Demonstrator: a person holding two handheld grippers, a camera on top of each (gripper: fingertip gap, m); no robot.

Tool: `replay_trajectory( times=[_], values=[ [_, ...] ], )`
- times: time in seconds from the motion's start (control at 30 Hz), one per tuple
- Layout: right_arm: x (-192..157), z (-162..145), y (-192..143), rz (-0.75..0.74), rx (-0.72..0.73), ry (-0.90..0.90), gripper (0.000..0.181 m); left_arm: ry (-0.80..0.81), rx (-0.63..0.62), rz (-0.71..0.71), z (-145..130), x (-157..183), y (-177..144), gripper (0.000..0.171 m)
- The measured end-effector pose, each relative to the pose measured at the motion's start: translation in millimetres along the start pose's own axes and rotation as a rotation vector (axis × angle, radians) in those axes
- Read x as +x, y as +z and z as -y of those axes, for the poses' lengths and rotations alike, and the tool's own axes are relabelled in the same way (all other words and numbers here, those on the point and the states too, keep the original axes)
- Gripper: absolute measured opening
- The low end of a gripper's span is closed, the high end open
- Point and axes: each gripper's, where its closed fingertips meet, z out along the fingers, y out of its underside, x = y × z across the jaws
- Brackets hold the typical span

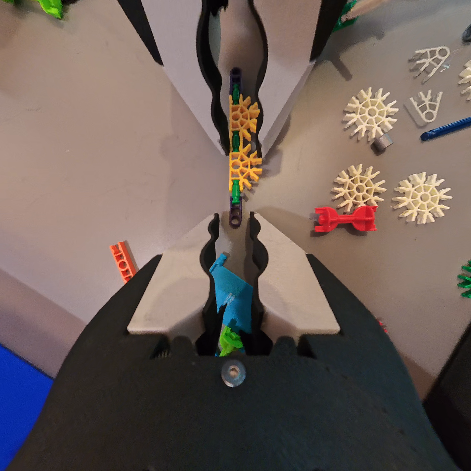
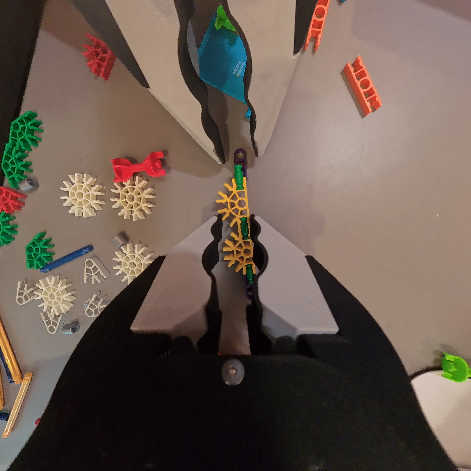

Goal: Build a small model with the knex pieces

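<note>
My right gripper (image 2: 235, 218) is shut on a chain of two yellow half-round connectors (image 2: 237, 201) joined by short green rods, with a purple link at each end. It holds the chain above the grey table. My left gripper (image 1: 234, 216) faces it tip to tip and is shut on a blue flat panel (image 1: 233, 293) with a lime green clip (image 1: 229, 339) behind it. The chain's near purple link (image 1: 235, 216) sits between the left fingertips. The right gripper also shows in the left wrist view (image 1: 242, 151), and the left gripper with the panel (image 2: 224, 66) in the right wrist view (image 2: 238, 156).
Loose pieces lie on the grey table (image 1: 76, 153): white snowflake connectors (image 1: 370, 113), a red spool-shaped piece (image 1: 344, 219), a blue rod (image 1: 446, 128), orange bars (image 2: 362, 86), green fan connectors (image 2: 23, 142), yellow rods (image 2: 15, 397) and a lime clip on a white object (image 2: 455, 367). The grippers' ends are close to 4 cm from one another.
</note>
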Motion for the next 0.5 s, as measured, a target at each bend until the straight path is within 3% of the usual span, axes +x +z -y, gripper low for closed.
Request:
replay_trajectory(
  times=[0.5],
  values=[
    [-0.1,-3.8,8.4,0.001,-0.066,0.011,0.018,0.085,0.043,0.035,12.4,9.1,1.5,0.000]
  ],
)
